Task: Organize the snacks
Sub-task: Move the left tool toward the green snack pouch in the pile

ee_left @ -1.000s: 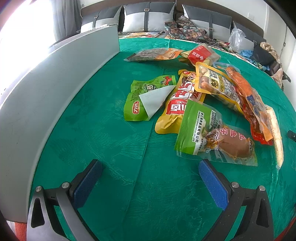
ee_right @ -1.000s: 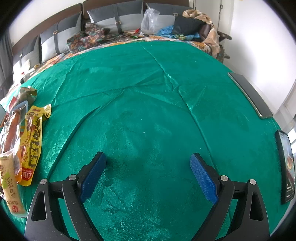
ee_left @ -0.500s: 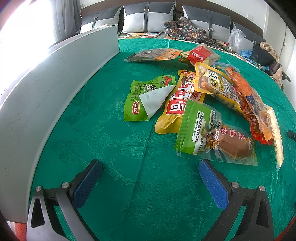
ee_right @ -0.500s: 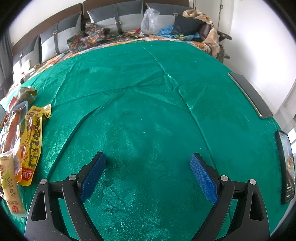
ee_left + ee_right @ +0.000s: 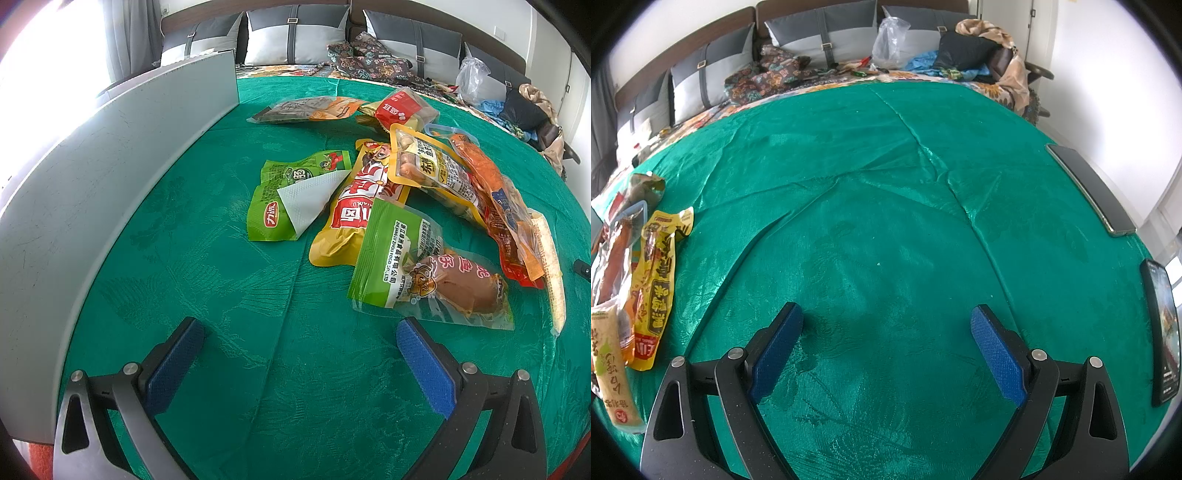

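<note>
Left gripper (image 5: 295, 350): jaws spread wide, nothing held between the blue pads (image 5: 424, 369); it is poised over the green tablecloth (image 5: 221, 266), short of the snack pile.

Snack pile, placed relative to the green-and-clear chicken-leg pack (image 5: 424, 273):
- The chicken-leg pack is seen nearest the left gripper, just beyond its right pad.
- A yellow-and-red pouch (image 5: 354, 206) is partly covered by the pack's far left corner.
- A green packet with a white folded sheet (image 5: 291, 195) is found left of that, touching the pouch.
- A yellow-rimmed clear bag (image 5: 432, 166) and a long orange-red pack (image 5: 495, 192) lie behind and right, overlapping.
- A red-labelled bag (image 5: 400, 109) and a flat grey-orange packet (image 5: 306, 109) are seen farthest back.
- A grey board (image 5: 110, 166) stands on edge well to the left.

Right gripper (image 5: 886, 328): jaws likewise wide apart and empty, over bare cloth. A yellow packet (image 5: 657, 284) and a pale long packet (image 5: 611, 369) are seen at the far left; two phones (image 5: 1089, 188) (image 5: 1161, 332) lie at the right edge.
</note>
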Action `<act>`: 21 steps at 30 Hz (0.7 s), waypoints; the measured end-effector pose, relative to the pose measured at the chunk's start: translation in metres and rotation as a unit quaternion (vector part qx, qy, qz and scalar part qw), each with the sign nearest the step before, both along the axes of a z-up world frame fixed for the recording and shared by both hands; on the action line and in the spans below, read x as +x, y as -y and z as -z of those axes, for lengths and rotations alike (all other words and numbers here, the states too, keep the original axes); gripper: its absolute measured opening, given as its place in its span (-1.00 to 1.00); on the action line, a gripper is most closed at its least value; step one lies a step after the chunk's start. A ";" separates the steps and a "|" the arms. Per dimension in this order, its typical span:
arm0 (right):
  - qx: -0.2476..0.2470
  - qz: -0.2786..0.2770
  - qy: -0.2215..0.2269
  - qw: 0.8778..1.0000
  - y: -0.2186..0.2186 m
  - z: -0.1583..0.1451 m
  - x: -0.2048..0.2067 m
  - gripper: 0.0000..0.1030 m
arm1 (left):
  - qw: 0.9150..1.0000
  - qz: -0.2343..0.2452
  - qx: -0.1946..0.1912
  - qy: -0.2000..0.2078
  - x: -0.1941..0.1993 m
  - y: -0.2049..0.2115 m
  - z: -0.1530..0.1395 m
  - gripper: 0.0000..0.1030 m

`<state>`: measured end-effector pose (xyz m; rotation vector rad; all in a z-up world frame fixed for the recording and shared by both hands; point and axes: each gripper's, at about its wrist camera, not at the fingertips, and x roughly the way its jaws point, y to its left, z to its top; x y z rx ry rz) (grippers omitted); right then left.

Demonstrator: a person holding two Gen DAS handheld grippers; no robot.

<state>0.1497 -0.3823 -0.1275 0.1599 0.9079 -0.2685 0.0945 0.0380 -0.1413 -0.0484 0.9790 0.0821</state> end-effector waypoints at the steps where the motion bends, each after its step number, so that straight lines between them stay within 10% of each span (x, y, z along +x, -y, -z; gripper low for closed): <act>1: 0.000 0.000 0.000 1.000 0.000 0.000 0.000 0.83 | 1.000 0.000 0.000 0.000 0.000 0.000 0.000 1.00; 13: 0.000 0.000 0.000 1.000 0.000 0.000 0.000 0.84 | 0.999 0.037 -0.007 -0.036 -0.002 -0.005 -0.005 1.00; 21: 0.000 0.000 0.000 1.000 0.000 0.000 0.000 0.84 | 0.993 0.044 -0.106 -0.015 0.021 -0.044 -0.046 0.99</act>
